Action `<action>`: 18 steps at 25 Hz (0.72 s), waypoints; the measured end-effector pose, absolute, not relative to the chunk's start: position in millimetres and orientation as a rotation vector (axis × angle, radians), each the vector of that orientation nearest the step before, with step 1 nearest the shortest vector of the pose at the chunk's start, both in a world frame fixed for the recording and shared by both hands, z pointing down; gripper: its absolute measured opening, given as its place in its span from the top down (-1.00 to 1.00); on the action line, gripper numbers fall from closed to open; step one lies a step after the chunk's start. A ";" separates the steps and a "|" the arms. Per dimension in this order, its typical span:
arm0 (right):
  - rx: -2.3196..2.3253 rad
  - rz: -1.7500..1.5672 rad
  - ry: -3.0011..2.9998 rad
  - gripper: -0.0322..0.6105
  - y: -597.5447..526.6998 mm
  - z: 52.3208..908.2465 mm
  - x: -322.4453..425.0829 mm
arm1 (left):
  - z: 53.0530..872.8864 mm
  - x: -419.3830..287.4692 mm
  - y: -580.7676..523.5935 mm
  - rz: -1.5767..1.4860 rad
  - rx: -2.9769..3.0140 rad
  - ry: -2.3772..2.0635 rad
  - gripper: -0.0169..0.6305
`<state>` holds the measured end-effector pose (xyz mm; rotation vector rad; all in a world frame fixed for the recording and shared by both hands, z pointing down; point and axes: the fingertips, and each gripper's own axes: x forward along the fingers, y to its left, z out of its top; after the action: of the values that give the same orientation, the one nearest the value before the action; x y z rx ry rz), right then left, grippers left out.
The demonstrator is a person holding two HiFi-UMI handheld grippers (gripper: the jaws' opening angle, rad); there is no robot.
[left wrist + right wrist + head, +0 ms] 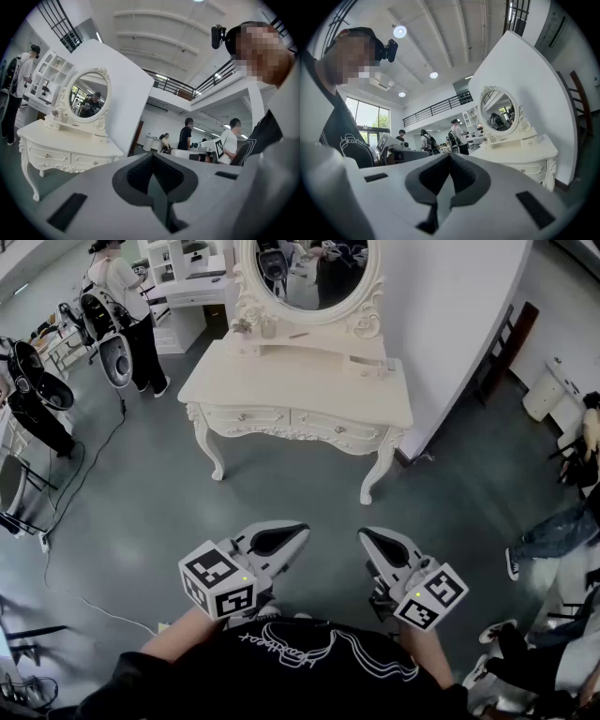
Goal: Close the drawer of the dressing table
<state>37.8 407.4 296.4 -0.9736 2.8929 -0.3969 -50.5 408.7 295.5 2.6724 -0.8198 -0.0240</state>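
The white dressing table (pixel 300 381) with an oval mirror (pixel 305 273) stands ahead against a white partition. Its two front drawers (pixel 246 416) (pixel 337 427) look flush with the frame from here. My left gripper (pixel 281 538) and right gripper (pixel 375 538) are held close to my body, well short of the table, side by side and pointing level. Both are shut with nothing between the jaws. The table shows at the left in the left gripper view (pixel 70 150) beyond the left gripper (pixel 152 176), and at the right in the right gripper view (pixel 520 152) beyond the right gripper (pixel 449 176).
Grey floor lies between me and the table. A person (pixel 127 315) stands at the back left near white shelves (pixel 178 287). A cable (pixel 84 484) runs over the floor at the left. Someone's legs (pixel 553 531) reach in at the right, and a chair (pixel 502 352) stands by the partition.
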 end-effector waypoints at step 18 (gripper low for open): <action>-1.133 -0.336 2.866 0.18 418.9 302.5 89.5 | 290.6 -26.5 433.1 -0.062 2.683 -0.865 0.94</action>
<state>89.5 418.9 302.5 -1.1325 2.8657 -0.3356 -26.5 433.1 290.6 2.6833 -0.8649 -0.0616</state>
